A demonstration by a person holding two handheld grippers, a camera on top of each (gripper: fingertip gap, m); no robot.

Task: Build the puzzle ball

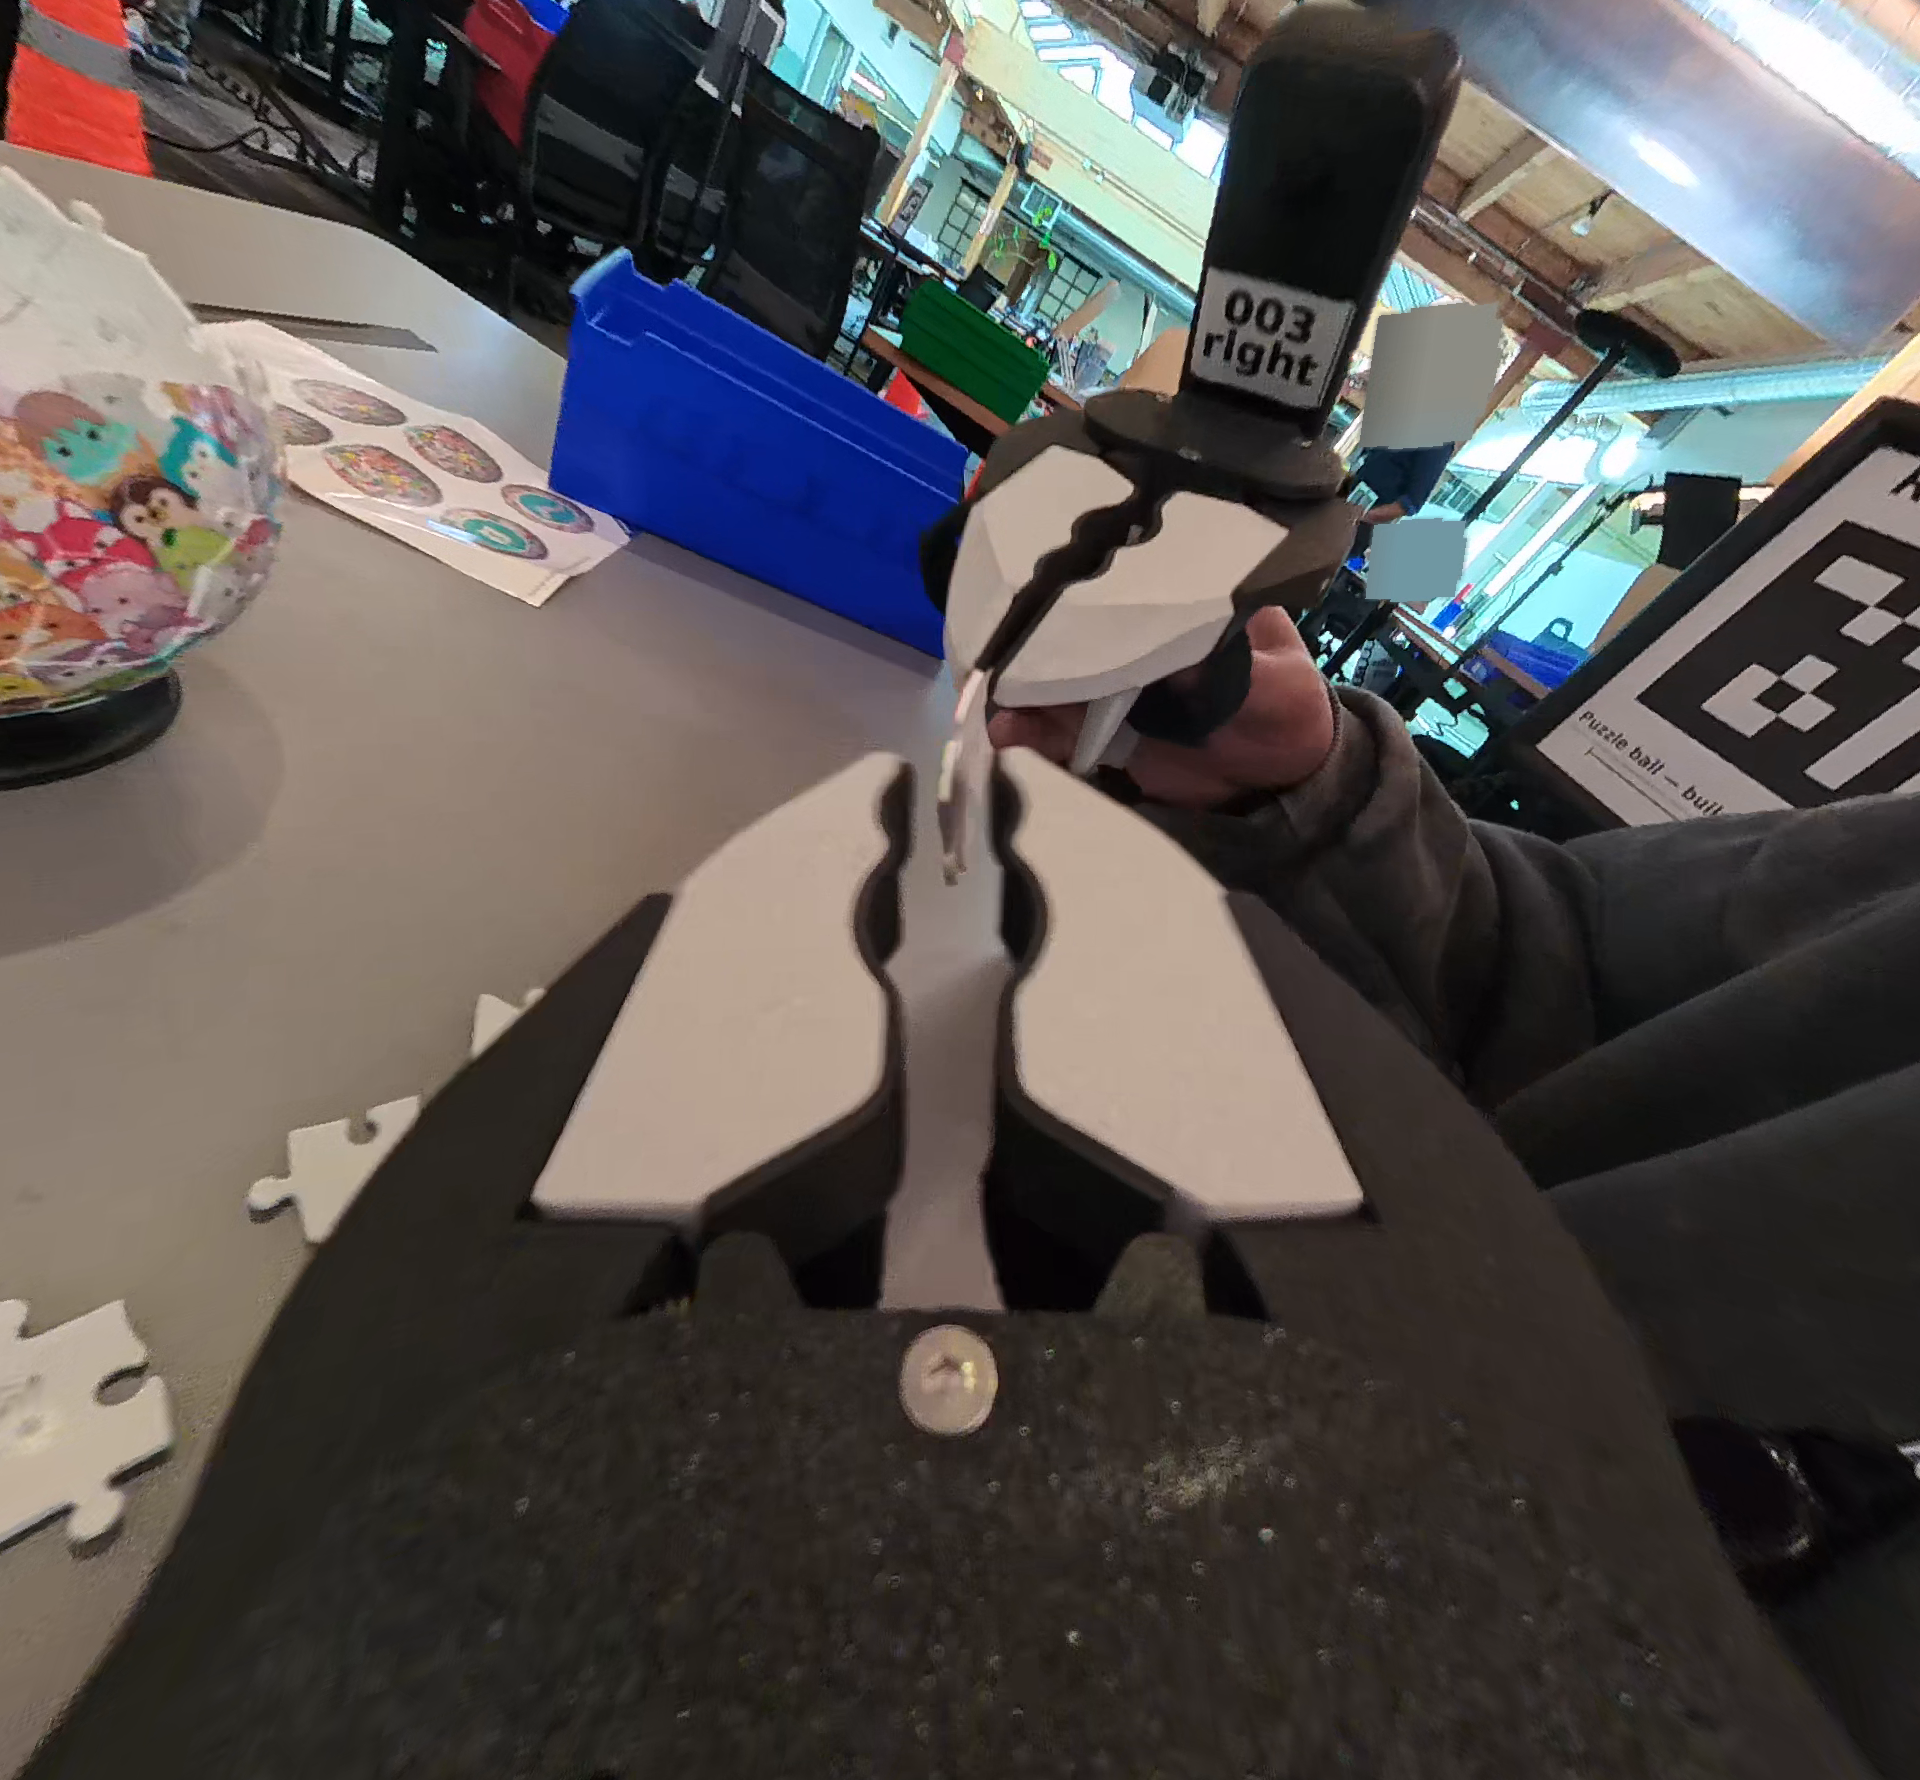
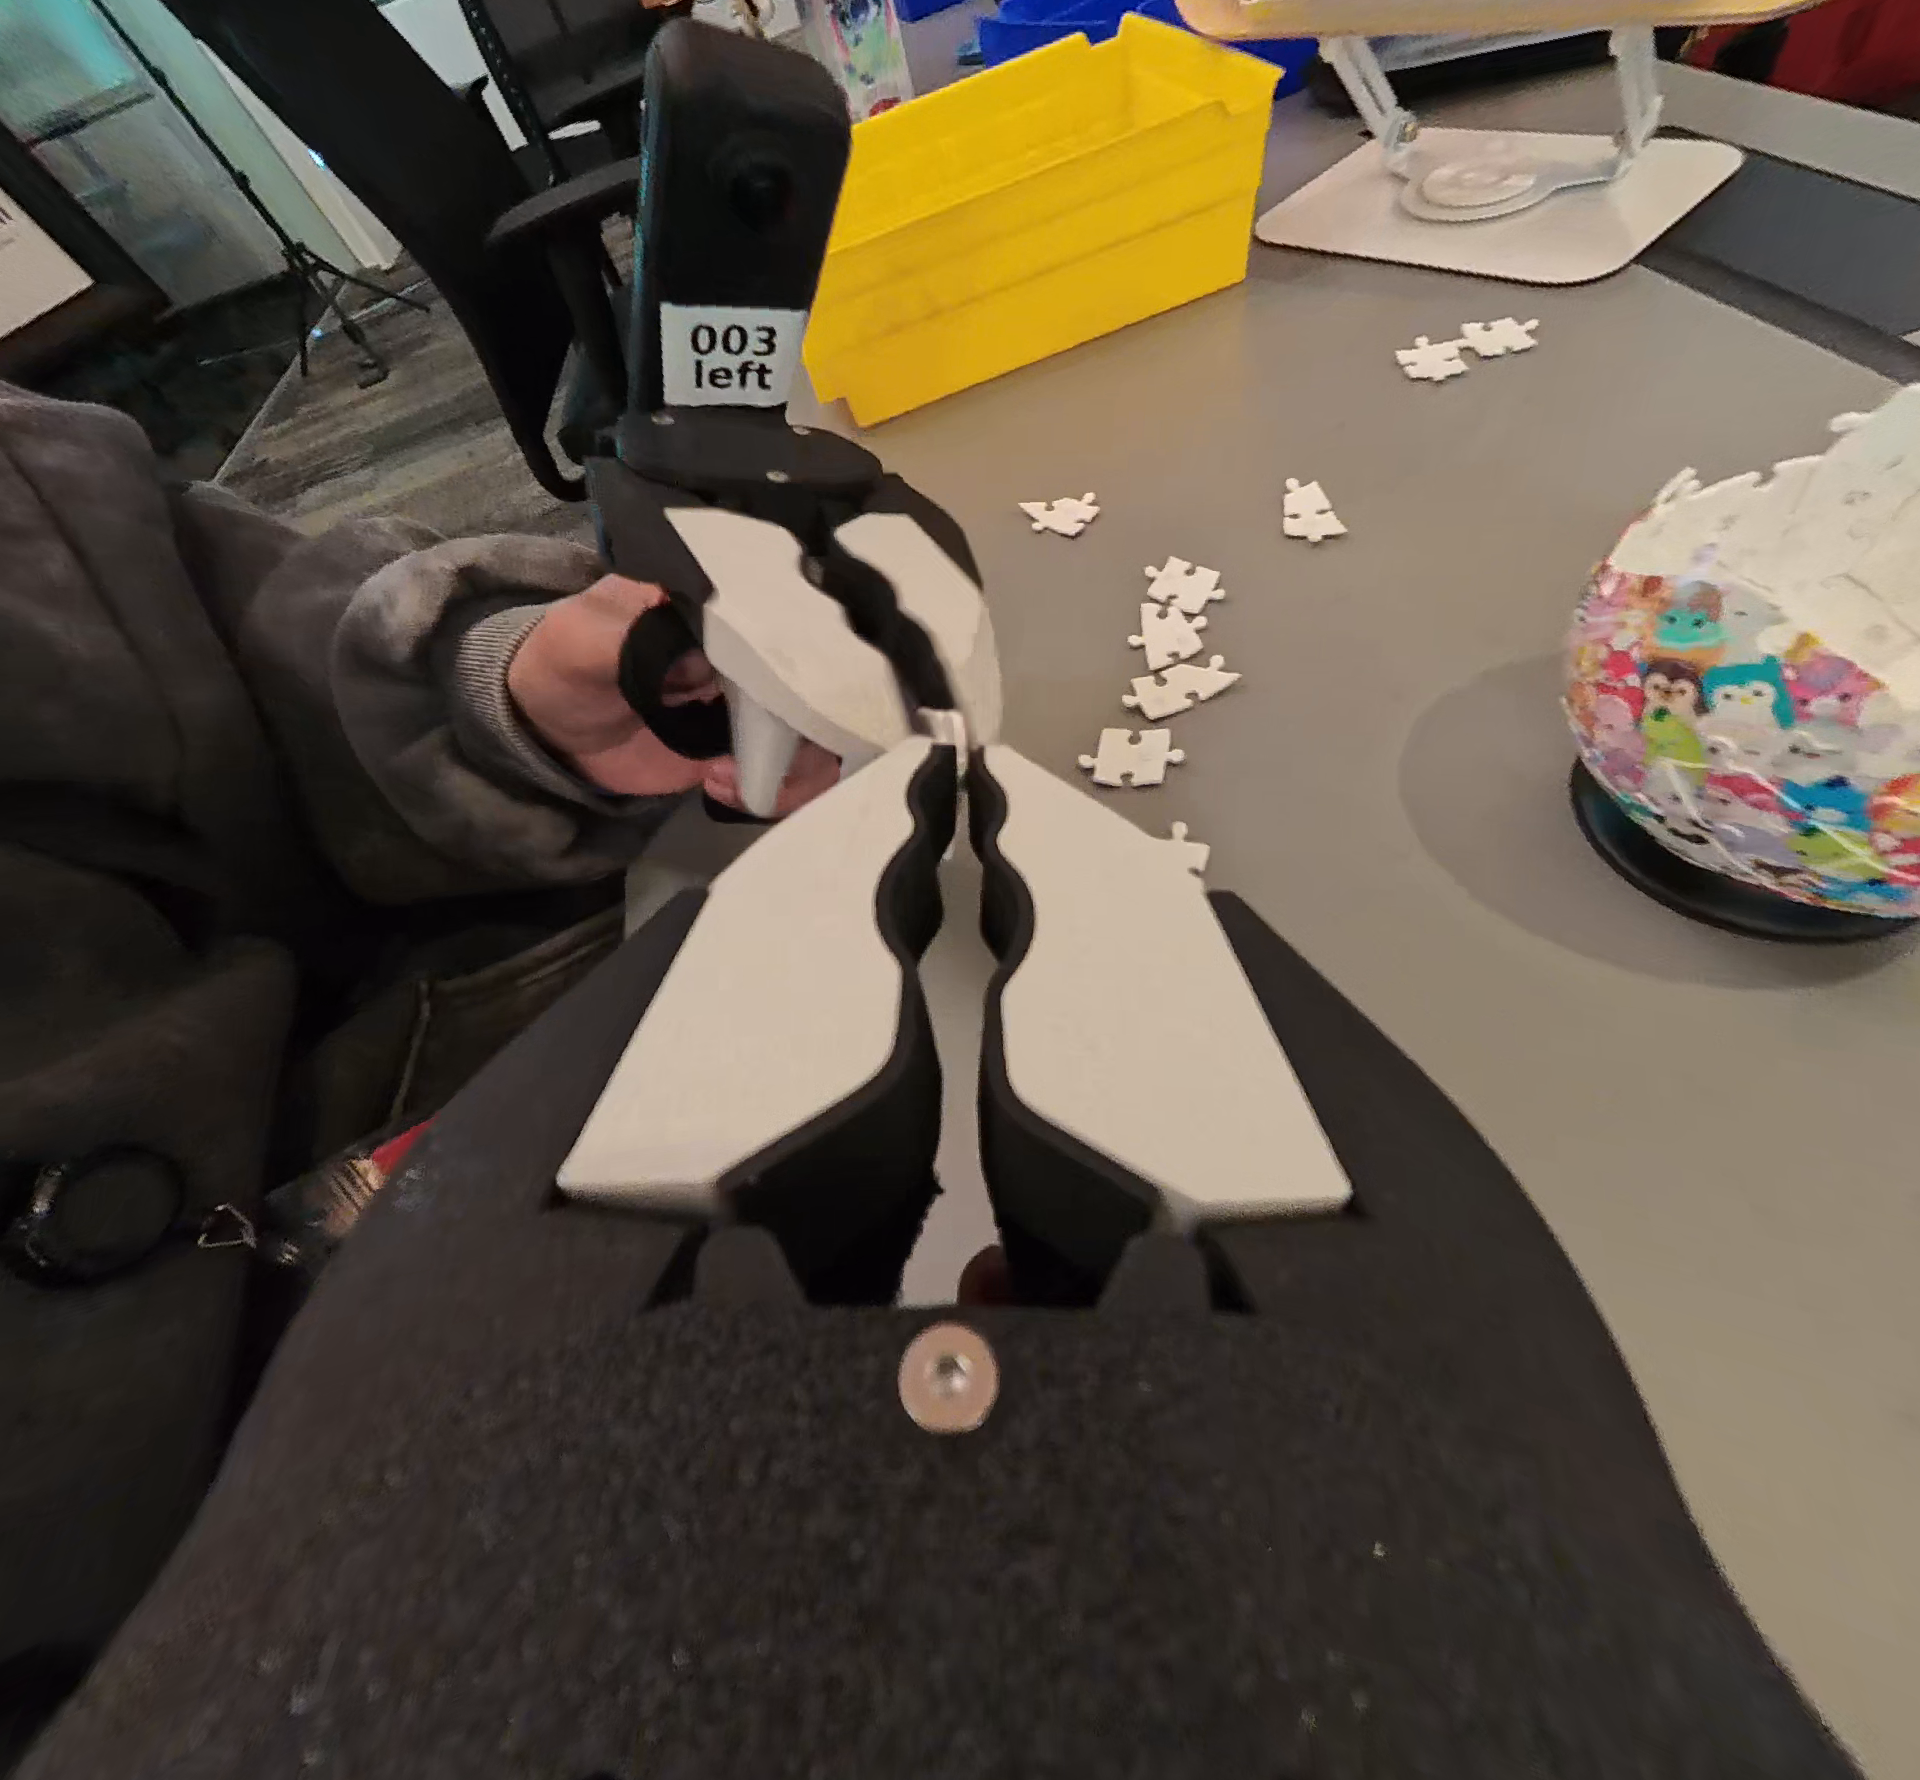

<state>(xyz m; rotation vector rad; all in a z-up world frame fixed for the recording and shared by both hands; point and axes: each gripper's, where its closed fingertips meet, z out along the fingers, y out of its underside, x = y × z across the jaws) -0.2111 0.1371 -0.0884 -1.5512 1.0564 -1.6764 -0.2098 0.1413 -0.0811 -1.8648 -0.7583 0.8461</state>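
White piece (image 1: 961,800) over table edge (image 1: 727,795).

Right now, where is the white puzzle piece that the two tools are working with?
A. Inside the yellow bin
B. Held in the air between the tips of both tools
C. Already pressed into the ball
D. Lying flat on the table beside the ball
B: the white puzzle piece hangs from the right tool and reaches between the left tool's tips, above the table and apart from the puzzle ball.
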